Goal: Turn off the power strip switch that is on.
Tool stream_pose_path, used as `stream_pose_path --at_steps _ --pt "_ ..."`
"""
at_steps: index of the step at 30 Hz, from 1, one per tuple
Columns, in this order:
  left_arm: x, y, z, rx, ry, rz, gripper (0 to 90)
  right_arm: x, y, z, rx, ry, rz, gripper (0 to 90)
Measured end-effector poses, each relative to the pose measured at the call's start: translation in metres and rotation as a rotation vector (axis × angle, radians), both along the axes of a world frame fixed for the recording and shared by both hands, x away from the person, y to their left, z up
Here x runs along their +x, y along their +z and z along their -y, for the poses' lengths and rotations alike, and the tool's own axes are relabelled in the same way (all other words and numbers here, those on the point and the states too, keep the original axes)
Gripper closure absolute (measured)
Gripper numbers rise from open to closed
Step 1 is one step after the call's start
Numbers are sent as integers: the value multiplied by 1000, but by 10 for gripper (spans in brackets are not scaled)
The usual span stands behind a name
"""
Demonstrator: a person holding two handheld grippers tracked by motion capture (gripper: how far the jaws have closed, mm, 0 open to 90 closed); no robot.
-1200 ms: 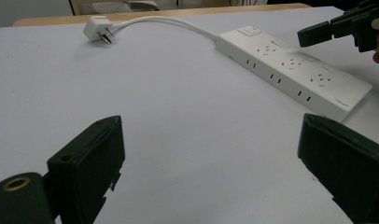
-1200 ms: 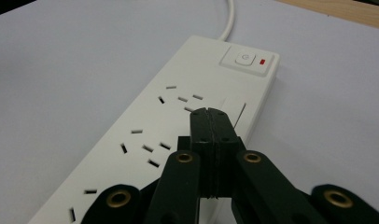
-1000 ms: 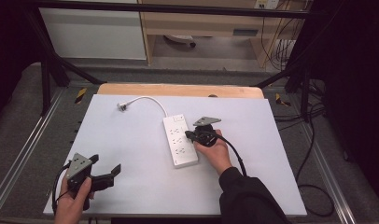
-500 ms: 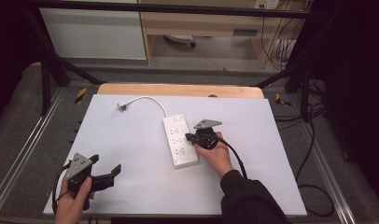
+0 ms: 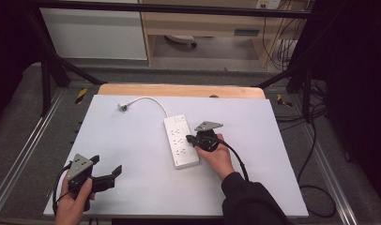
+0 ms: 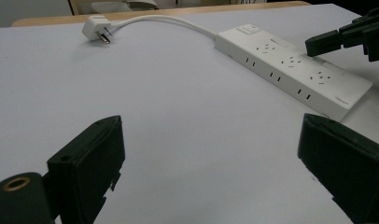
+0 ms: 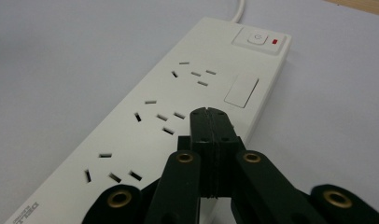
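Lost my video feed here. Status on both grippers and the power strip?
Left gripper open, empty, near table edge. Right gripper shut, empty, over power strip. Plug lying loose. Nothing in the way.

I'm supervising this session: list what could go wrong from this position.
1. The right gripper, jaws shut and empty, hovers over the power strip; pressing down off-centre might slide or tip the loose strip on the smooth white table.
2. The left gripper sits open and far away, so nothing braces the strip.
3. The cord and plug lie free and could drag along.
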State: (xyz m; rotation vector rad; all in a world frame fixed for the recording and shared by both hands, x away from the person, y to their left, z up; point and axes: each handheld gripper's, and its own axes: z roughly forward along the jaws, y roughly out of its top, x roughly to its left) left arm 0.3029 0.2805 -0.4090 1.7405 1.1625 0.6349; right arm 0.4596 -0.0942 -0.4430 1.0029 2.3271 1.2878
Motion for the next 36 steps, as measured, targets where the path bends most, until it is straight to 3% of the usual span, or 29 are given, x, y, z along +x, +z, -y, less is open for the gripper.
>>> stream_pose_path --at_steps 36 --pt "0 0 0 6 -2 -4 72 -4 -4 2 14 -15 29 900"
